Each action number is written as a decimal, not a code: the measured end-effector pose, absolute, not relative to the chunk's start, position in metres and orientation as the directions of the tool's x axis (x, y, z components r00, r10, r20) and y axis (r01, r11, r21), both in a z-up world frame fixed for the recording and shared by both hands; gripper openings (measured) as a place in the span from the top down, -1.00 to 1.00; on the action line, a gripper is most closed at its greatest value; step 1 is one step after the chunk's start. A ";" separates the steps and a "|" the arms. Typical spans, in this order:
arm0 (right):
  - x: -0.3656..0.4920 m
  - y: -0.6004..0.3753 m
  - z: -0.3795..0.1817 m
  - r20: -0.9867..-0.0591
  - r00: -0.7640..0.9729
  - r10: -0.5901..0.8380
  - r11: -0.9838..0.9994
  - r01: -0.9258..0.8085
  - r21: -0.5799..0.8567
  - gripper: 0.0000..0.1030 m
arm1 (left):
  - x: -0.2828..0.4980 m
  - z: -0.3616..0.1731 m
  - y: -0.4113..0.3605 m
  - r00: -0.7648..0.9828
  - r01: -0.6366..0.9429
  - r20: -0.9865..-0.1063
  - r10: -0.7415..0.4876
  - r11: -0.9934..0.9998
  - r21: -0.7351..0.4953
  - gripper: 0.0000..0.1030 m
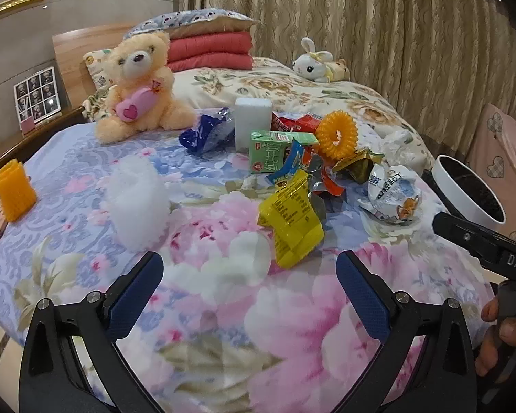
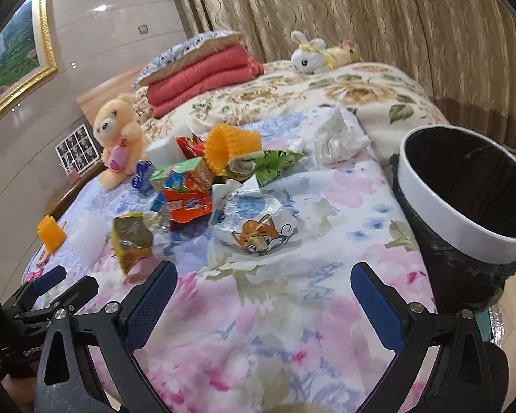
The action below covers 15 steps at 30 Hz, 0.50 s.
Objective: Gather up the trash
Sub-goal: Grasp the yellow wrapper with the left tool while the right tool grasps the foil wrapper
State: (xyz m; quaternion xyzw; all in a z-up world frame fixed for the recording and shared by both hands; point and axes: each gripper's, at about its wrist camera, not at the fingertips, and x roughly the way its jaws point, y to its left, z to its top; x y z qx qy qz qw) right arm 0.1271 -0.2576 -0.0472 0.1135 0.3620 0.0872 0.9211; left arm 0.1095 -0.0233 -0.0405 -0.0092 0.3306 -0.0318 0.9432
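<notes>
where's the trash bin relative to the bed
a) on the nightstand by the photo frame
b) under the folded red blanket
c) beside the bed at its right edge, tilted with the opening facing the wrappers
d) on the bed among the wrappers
c: the trash bin, white-rimmed with a black liner, stands off the bed at its right edge, leaning so its opening faces the pile of wrappers.

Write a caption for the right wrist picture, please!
Open right tool faces snack wrappers on a floral bed, bin alongside.
</notes>
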 end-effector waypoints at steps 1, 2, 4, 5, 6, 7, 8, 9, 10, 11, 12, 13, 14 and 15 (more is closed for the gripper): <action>0.132 -0.258 -0.049 -0.654 0.716 0.246 0.958 -0.077 0.275 -0.89 | 0.112 -0.041 -0.024 0.776 0.055 -0.627 -0.066 0.998 -0.037 -0.94; 0.137 -0.259 -0.050 -0.660 0.709 0.247 0.958 -0.076 0.277 -0.87 | 0.116 -0.042 -0.026 0.774 0.057 -0.630 -0.067 0.998 -0.035 -0.92; 0.146 -0.259 -0.052 -0.668 0.700 0.252 0.957 -0.076 0.281 -0.79 | 0.124 -0.044 -0.028 0.769 0.060 -0.636 -0.066 0.998 -0.031 -0.86; 0.151 -0.259 -0.054 -0.674 0.694 0.255 0.956 -0.075 0.284 -0.77 | 0.127 -0.044 -0.029 0.766 0.062 -0.639 -0.069 0.998 -0.032 -0.83; 0.156 -0.259 -0.055 -0.680 0.687 0.256 0.955 -0.073 0.286 -0.72 | 0.130 -0.045 -0.030 0.762 0.064 -0.644 -0.072 0.997 -0.035 -0.77; 0.159 -0.259 -0.057 -0.686 0.679 0.261 0.954 -0.072 0.292 -0.68 | 0.134 -0.047 -0.031 0.756 0.067 -0.650 -0.077 0.997 -0.041 -0.67; 0.163 -0.260 -0.059 -0.693 0.668 0.272 0.950 -0.072 0.304 -0.67 | 0.137 -0.048 -0.031 0.749 0.072 -0.657 -0.088 0.996 -0.051 -0.60; 0.166 -0.258 -0.060 -0.695 0.662 0.279 0.947 -0.073 0.311 -0.65 | 0.140 -0.050 -0.031 0.740 0.077 -0.665 -0.098 0.995 -0.062 -0.45; 0.169 -0.258 -0.061 -0.700 0.654 0.287 0.945 -0.075 0.317 -0.64 | 0.143 -0.052 -0.031 0.731 0.080 -0.674 -0.106 0.994 -0.070 -0.34; 0.171 -0.257 -0.062 -0.702 0.651 0.290 0.945 -0.078 0.318 -0.62 | 0.146 -0.054 -0.030 0.724 0.080 -0.681 -0.110 0.994 -0.077 -0.30; 0.173 -0.256 -0.063 -0.704 0.648 0.291 0.945 -0.080 0.316 -0.55 | 0.149 -0.056 -0.030 0.716 0.080 -0.689 -0.117 0.993 -0.085 -0.20; 0.175 -0.255 -0.063 -0.707 0.643 0.294 0.945 -0.083 0.317 -0.45 | 0.152 -0.058 -0.030 0.707 0.084 -0.696 -0.127 0.992 -0.097 -0.09; 0.177 -0.254 -0.064 -0.708 0.640 0.298 0.943 -0.085 0.321 -0.39 | 0.153 -0.059 -0.030 0.702 0.087 -0.700 -0.135 0.991 -0.104 -0.04; 0.178 -0.254 -0.064 -0.710 0.637 0.301 0.943 -0.087 0.321 -0.22 | 0.155 -0.061 -0.031 0.696 0.093 -0.703 -0.146 0.989 -0.114 0.06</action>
